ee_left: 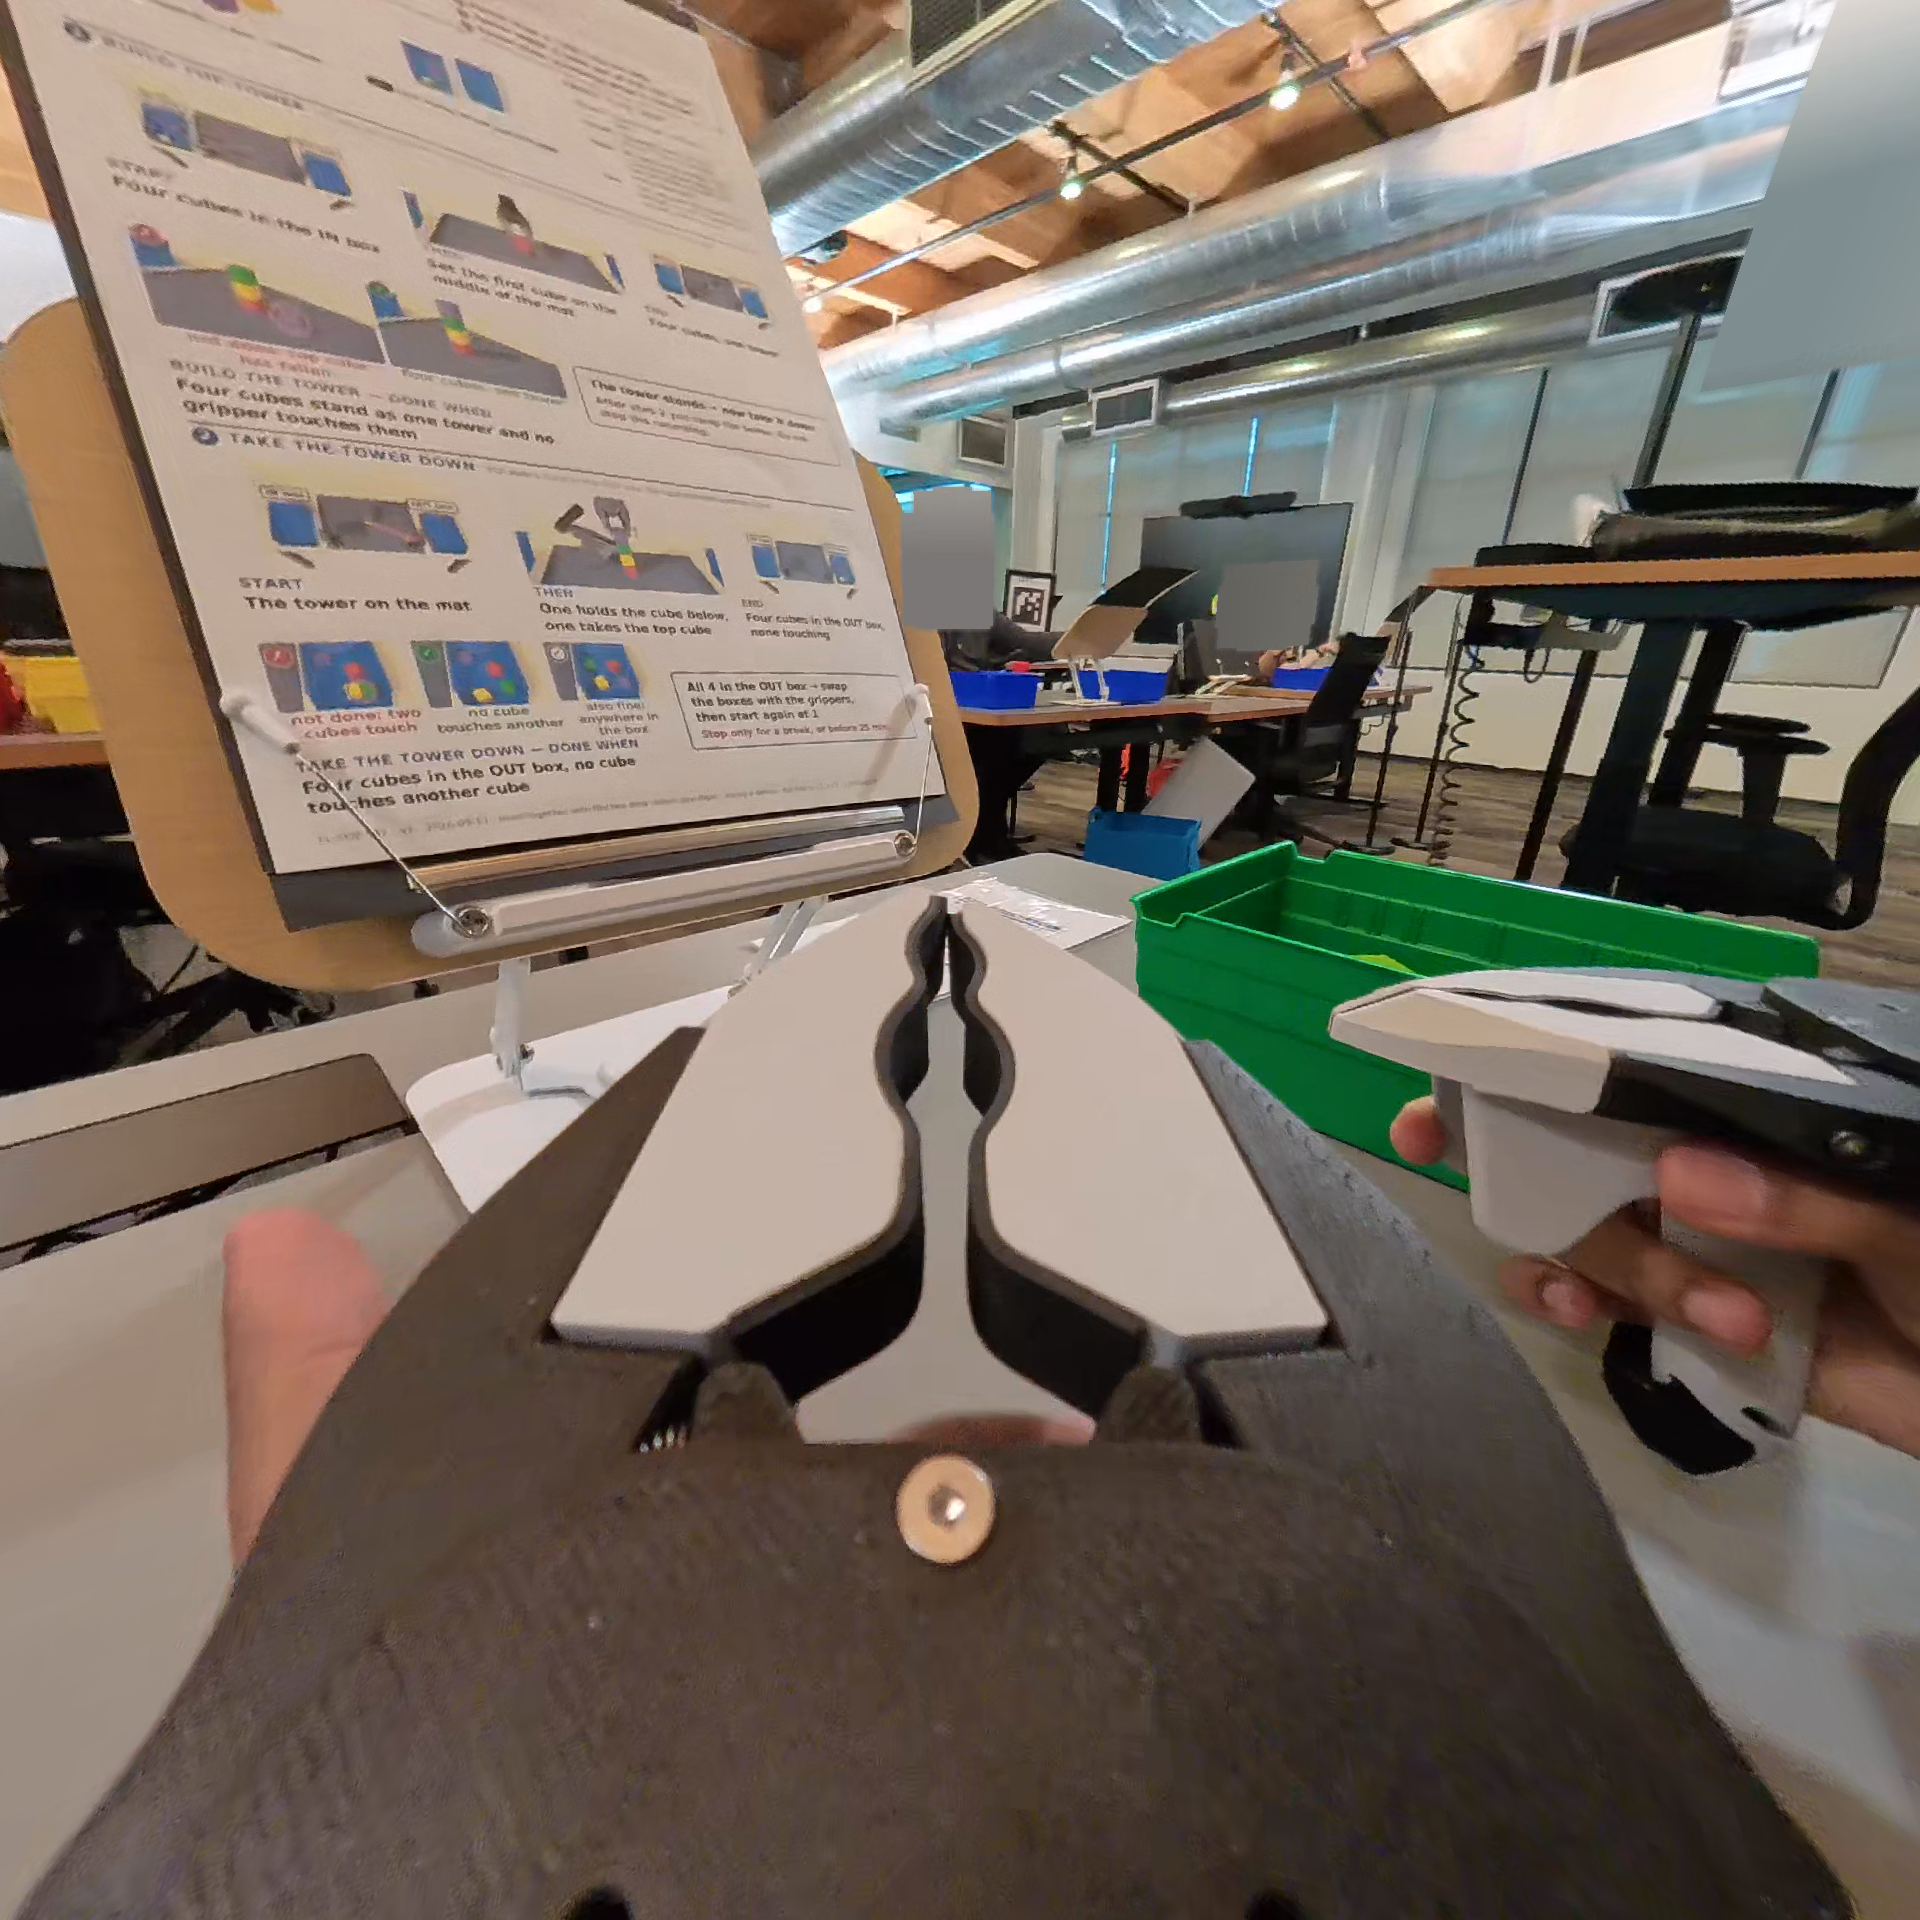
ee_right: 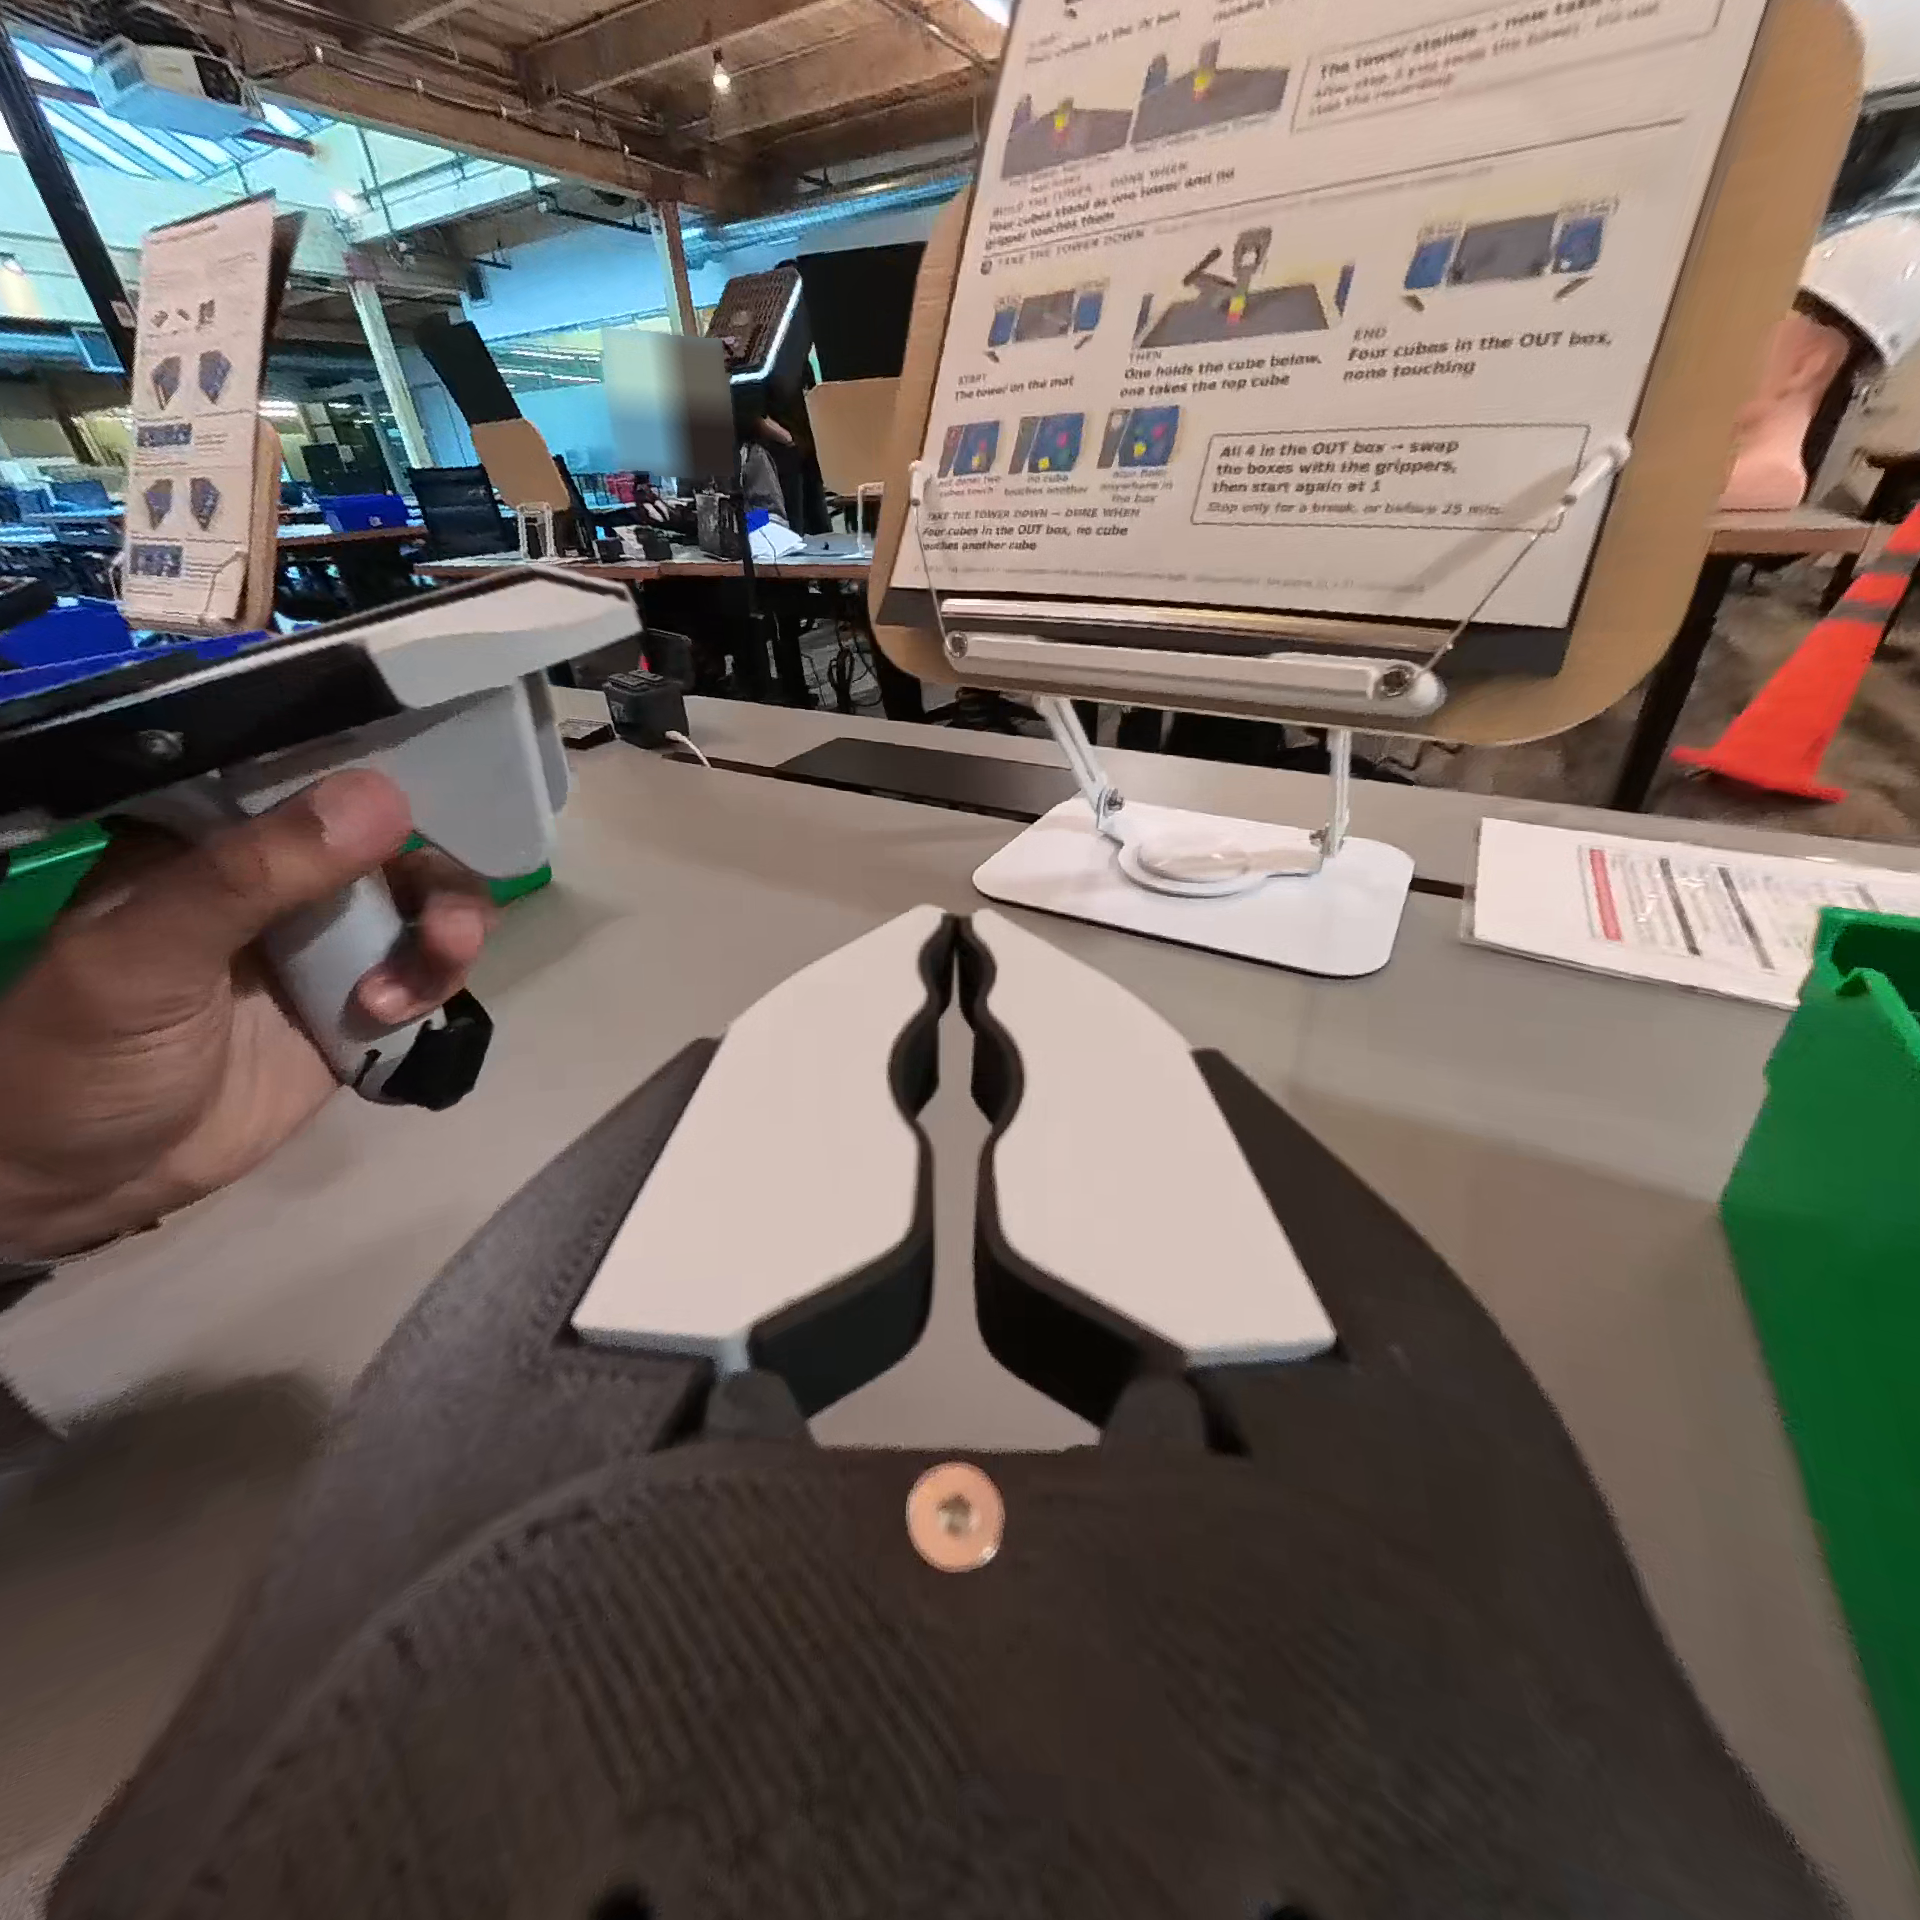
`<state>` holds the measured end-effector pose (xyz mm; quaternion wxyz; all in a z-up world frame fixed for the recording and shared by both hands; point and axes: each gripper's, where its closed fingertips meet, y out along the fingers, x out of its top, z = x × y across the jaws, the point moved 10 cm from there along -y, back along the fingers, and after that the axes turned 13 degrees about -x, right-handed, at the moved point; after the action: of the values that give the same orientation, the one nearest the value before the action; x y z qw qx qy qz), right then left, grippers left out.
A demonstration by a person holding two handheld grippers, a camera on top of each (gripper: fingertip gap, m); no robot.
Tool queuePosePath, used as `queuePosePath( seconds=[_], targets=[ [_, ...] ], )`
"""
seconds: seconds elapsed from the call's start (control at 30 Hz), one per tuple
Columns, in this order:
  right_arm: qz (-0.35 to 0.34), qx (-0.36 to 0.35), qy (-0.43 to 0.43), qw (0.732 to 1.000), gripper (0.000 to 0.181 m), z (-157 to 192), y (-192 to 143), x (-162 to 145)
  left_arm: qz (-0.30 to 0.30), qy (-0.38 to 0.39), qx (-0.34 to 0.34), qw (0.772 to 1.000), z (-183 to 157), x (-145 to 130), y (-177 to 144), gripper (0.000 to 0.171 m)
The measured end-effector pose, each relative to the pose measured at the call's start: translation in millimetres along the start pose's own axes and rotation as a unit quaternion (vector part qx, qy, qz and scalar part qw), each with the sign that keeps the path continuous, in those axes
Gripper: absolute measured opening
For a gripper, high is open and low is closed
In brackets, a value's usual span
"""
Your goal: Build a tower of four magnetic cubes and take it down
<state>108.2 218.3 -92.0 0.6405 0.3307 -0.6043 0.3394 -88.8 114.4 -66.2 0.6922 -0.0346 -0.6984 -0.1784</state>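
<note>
My left gripper is shut and empty, held above the grey table, pointing at a printed sheet on a wooden stand. My right gripper is shut and empty too, held over the table in front of the stand's white base. The right gripper also shows in the left wrist view, held by a hand in front of a green bin. The left gripper shows in the right wrist view, held by a hand. A yellow-green thing lies in the bin.
A second green bin stands at the right in the right wrist view, with a laminated sheet behind it. A dark mat edge lies beyond the stand base. An orange cone, desks, chairs and blue bins stand farther back. The left gripper's tips are roughly 12 cm from the right gripper's.
</note>
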Motion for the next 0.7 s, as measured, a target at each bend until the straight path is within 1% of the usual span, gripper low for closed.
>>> queuePosePath(
  seconds=[0.03, 0.07, 0.1, 0.13, 0.17, 0.23, 0.27, 0.3, 0.33, 0.37, 0.43, 0.5, 0.53, 0.57, 0.6, 0.63, 0.67, 0.7],
  targets=[
    [0.000, -0.001, -0.001, 1.000, 0.000, 2.3, 0.2, -0.9, 0.007, -0.002, 0.002, 1.000, -0.6, -0.6, 0.5, 0.000],
    [0.005, -0.001, 0.004, 1.000, 0.000, 3.7, 0.6, -2.5, 0.036, -0.004, -0.004, 0.999, -1.5, -2.5, 2.5, 0.000],
    [0.010, 0.002, 0.014, 1.000, 0.000, 4.4, 1.0, -4.7, 0.073, -0.010, -0.039, 0.996, -4.0, -5.2, 6.8, 0.000],
    [0.016, 0.010, 0.029, 0.999, 0.000, 4.5, 1.5, -6.8, 0.094, -0.026, -0.072, 0.993, -6.4, -7.1, 10.4, 0.001],
    [0.020, 0.018, 0.044, 0.999, 0.000, 3.8, 2.0, -8.8, 0.094, -0.042, -0.073, 0.992, -7.4, -8.3, 11.5, 0.001],
    [0.029, 0.027, 0.062, 0.997, 0.000, 1.6, 3.2, -12.2, 0.080, -0.051, -0.047, 0.994, -8.1, -10.6, 10.1, 0.000],
    [0.033, 0.028, 0.067, 0.997, 0.000, 0.3, 3.9, -13.7, 0.078, -0.041, -0.025, 0.996, -8.5, -11.9, 9.7, 0.000],
    [0.037, 0.030, 0.070, 0.996, 0.000, -0.8, 4.3, -14.8, 0.077, -0.024, 0.010, 0.997, -8.1, -12.7, 9.0, 0.007],
    [0.040, 0.033, 0.072, 0.996, 0.000, -1.5, 4.5, -15.8, 0.078, 0.000, 0.032, 0.996, -9.1, -13.5, 8.7, 0.007],
    [0.041, 0.037, 0.076, 0.996, 0.000, -2.0, 4.6, -16.6, 0.076, 0.029, 0.022, 0.996, -12.7, -13.9, 8.4, 0.000],
    [0.042, 0.048, 0.079, 0.995, 0.000, -1.8, 4.5, -17.8, 0.050, 0.068, 0.018, 0.996, -20.3, -14.4, 6.3, 0.000],
    [0.044, 0.051, 0.073, 0.995, 0.000, -0.9, 4.7, -19.1, 0.037, 0.077, 0.019, 0.996, -26.6, -15.6, 6.0, 0.000],
    [0.047, 0.055, 0.069, 0.995, 0.000, -0.1, 4.8, -19.8, 0.048, 0.071, 0.014, 0.996, -28.6, -17.5, 8.0, 0.006],
    [0.050, 0.059, 0.066, 0.995, 0.000, 0.9, 4.9, -20.5, 0.075, 0.060, 0.011, 0.995, -29.8, -20.7, 11.3, 0.008],
    [0.053, 0.063, 0.063, 0.995, 0.000, 1.8, 5.1, -21.0, 0.103, 0.045, -0.003, 0.994, -31.1, -24.8, 14.8, 0.007],
    [0.054, 0.063, 0.059, 0.995, 0.000, 2.6, 5.4, -21.3, 0.115, 0.029, -0.026, 0.993, -32.3, -28.4, 16.7, 0.000],
    [0.055, 0.060, 0.054, 0.995, 0.000, 3.1, 5.8, -21.4, 0.110, 0.008, -0.025, 0.994, -32.0, -30.9, 17.3, 0.000],
    [0.054, 0.053, 0.050, 0.996, 0.000, 3.2, 6.2, -21.4, 0.104, -0.008, -0.010, 0.994, -30.2, -32.7, 17.3, 0.000]
  ],
)
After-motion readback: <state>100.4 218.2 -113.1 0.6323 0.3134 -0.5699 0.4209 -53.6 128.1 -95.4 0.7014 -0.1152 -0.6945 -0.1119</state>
